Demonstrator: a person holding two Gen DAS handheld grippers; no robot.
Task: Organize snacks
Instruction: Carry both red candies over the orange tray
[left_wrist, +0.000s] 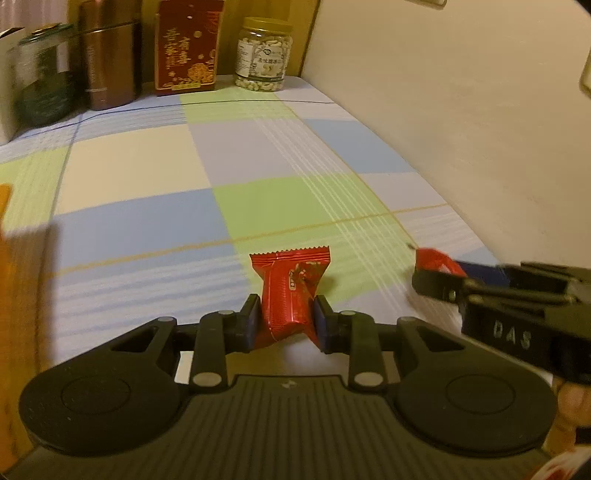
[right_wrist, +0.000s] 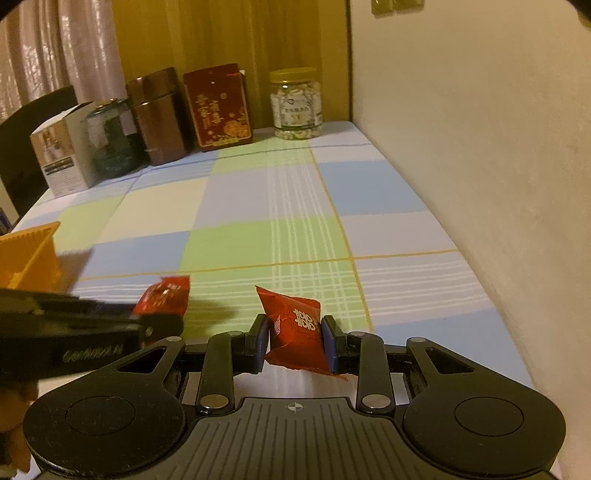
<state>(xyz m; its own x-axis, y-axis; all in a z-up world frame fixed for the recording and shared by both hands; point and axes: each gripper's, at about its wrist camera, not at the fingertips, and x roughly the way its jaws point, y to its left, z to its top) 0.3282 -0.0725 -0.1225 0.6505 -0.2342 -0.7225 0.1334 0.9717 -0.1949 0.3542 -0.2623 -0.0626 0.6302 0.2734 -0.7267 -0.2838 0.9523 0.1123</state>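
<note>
Both grippers are clamped down right now. The left gripper (left_wrist: 286, 319) points forward to about 12 o'clock, its blue pads (left_wrist: 254, 320) pinching in from either side with only a narrow gap between them, held a bit above the surface. The right gripper (right_wrist: 297, 338) is in pretty much the same pose, pads (right_wrist: 263, 338) squeezed inward, aimed at 12 o'clock. They sit close side by side: in the left wrist view the right one pokes in blurred at 3 o'clock, and a bit of hand (left_wrist: 572, 400) shows behind it.

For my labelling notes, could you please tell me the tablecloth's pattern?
The tablecloth is a check of pale blue, green, cream and lilac, clearest in the right wrist view.
</note>
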